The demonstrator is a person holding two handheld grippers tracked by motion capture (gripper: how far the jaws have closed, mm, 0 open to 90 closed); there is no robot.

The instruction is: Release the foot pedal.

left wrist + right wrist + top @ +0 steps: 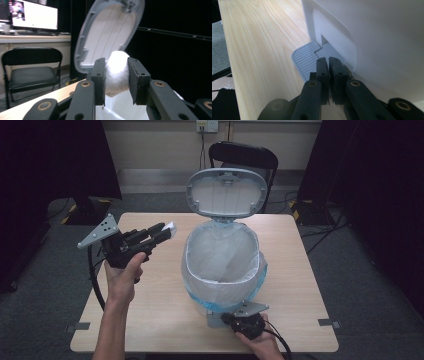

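A white pedal bin (200,280) with a clear liner stands on the wooden table (150,310), its grey lid (227,195) raised. My left gripper (165,231) hangs above the table left of the bin's rim, shut on a white wad (170,226). In the left gripper view the wad (117,72) sits squeezed between the two pads, with the lid (110,32) just beyond it. My right gripper (231,318) is low at the bin's front. In the right gripper view it (329,62) is shut, tips resting on the grey ribbed pedal (304,61) at the foot of the bin (374,37).
A black folding chair (245,155) stands behind the table's far edge. Cables run across the grey floor at the right (325,227). In the left gripper view a lit monitor (32,15) sits on a desk off to the side.
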